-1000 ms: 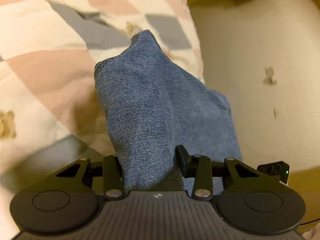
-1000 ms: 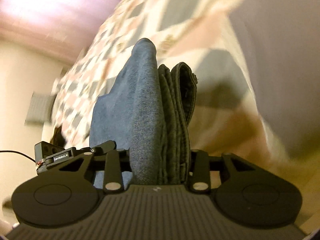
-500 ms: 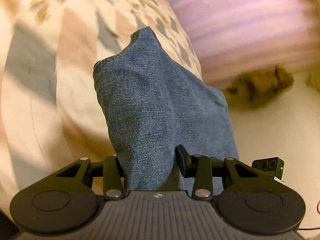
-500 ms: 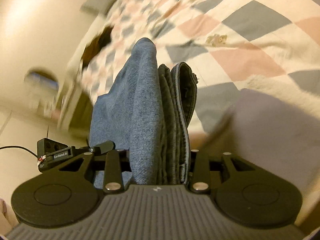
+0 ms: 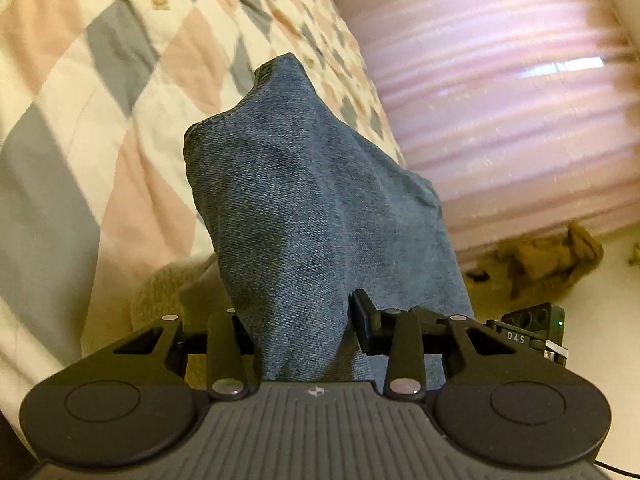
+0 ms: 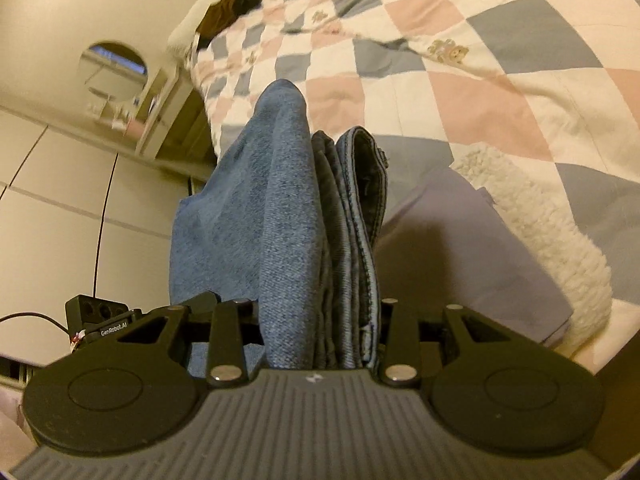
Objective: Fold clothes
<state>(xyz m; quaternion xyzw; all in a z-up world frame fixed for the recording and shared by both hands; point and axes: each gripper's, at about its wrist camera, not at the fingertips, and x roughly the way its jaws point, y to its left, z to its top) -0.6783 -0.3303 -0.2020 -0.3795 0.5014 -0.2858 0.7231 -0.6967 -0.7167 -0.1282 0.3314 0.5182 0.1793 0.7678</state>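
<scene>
Left jaws: left gripper (image 5: pixel 304 332) pinching the jeans (image 5: pixel 316 216).
Right jaws: right gripper (image 6: pixel 320 332) pinching the stacked folds of the jeans (image 6: pixel 288 208).
Long axis: runs forward from both jaws, over the bed (image 6: pixel 500 52).
Judgement: both hands equally near; lay it down.

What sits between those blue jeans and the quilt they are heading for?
Nothing visible. Both the left gripper and the right gripper already clamp the jeans, and the quilt ahead looks bare.
</scene>
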